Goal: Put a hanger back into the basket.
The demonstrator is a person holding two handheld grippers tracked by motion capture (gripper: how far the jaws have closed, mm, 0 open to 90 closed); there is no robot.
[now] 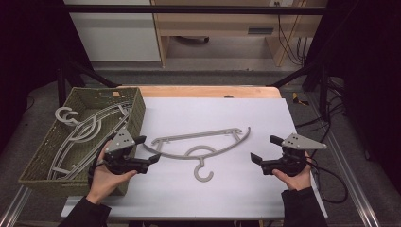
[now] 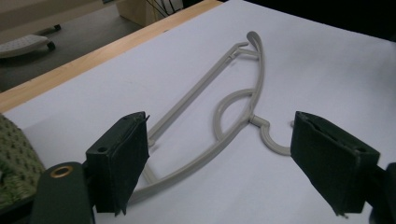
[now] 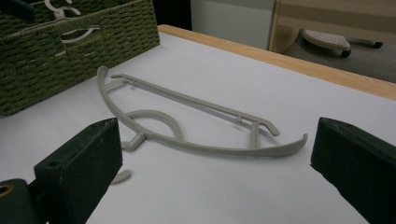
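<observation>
Grey hanger [image 1: 201, 147] on white tabletop [image 1: 236, 189]

No writing, label, brand or number can be read anywhere here. The surfaces in all three views are plain.

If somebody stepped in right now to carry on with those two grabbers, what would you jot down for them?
Left gripper: open, nothing held, its jaws at the left end of the loose hanger.
Right gripper: open, nothing held, off the hanger's right end.
The loose hanger lies flat on the white table, hook toward the person.
More grey hangers lie in the green woven basket on the left.
Done: one hanger is out on the table.
Left: probably grip it; where it goes next is unclear.
</observation>
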